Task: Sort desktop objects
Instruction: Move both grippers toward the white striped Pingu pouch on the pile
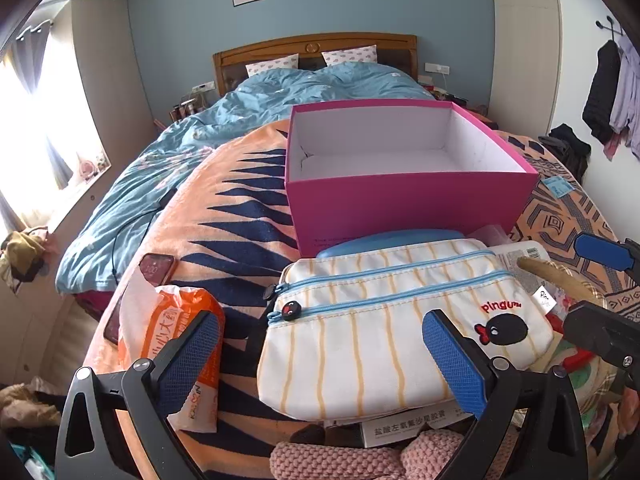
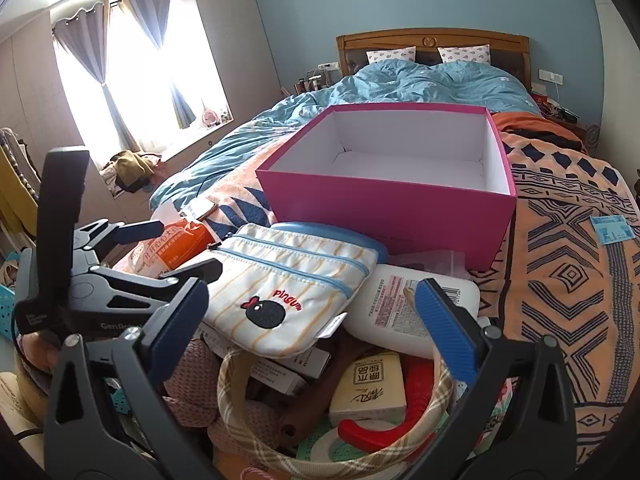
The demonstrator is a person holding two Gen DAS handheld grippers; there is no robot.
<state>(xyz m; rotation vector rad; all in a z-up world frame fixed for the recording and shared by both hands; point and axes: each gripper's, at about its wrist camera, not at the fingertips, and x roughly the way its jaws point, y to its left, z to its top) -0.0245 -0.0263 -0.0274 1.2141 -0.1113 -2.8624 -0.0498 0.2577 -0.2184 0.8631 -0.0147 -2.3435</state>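
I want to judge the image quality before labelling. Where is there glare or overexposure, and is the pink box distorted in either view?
Left wrist view: the window at the left edge is blown out white; the pink box looks sharp, its edges bowed by the fisheye. Right wrist view: the window between the curtains is overexposed too; the box's rim bends slightly; corners are darkly vignetted.

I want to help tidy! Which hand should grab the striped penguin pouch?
Probably left. The open left gripper hangs right over the white, yellow-striped fabric pouch; the open right gripper faces the white plastic bottle.
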